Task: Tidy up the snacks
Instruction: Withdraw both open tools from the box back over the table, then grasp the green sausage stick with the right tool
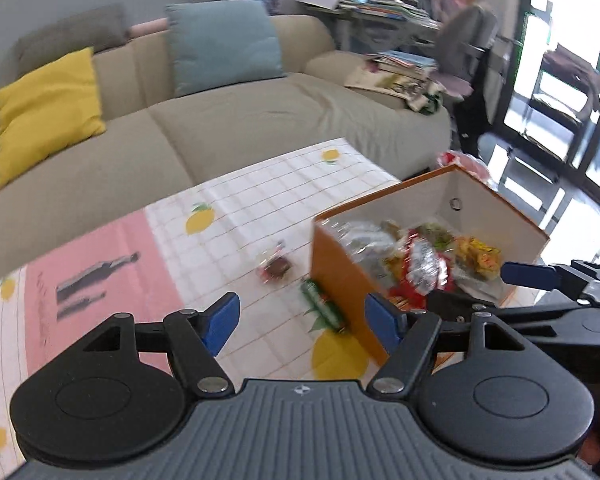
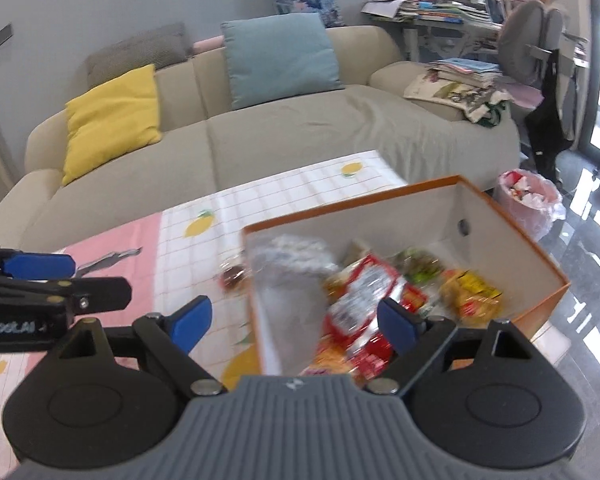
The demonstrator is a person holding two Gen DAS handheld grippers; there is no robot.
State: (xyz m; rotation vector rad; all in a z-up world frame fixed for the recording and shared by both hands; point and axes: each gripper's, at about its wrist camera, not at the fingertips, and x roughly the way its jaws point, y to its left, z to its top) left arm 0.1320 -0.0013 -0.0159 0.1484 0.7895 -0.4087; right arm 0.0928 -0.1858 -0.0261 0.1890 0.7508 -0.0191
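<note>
An orange box [image 1: 336, 280] with white inner walls [image 2: 420, 216] stands on the table's right side and holds several snack packets, among them a red and silver one [image 2: 364, 300] and a yellow one [image 2: 472, 292]. A small wrapped brown snack [image 1: 275, 268] and a green packet [image 1: 320, 304] lie on the tablecloth just left of the box. My left gripper [image 1: 304, 320] is open and empty above the cloth by the box's near left corner. My right gripper [image 2: 292, 320] is open and empty above the box's near left wall.
The table has a white checked cloth with lemons [image 1: 260, 200] and a pink panel [image 1: 100, 280]. A beige sofa [image 2: 300, 132] with yellow and teal cushions is behind it. A pink-lined waste bin [image 2: 528, 200] stands on the floor at the right.
</note>
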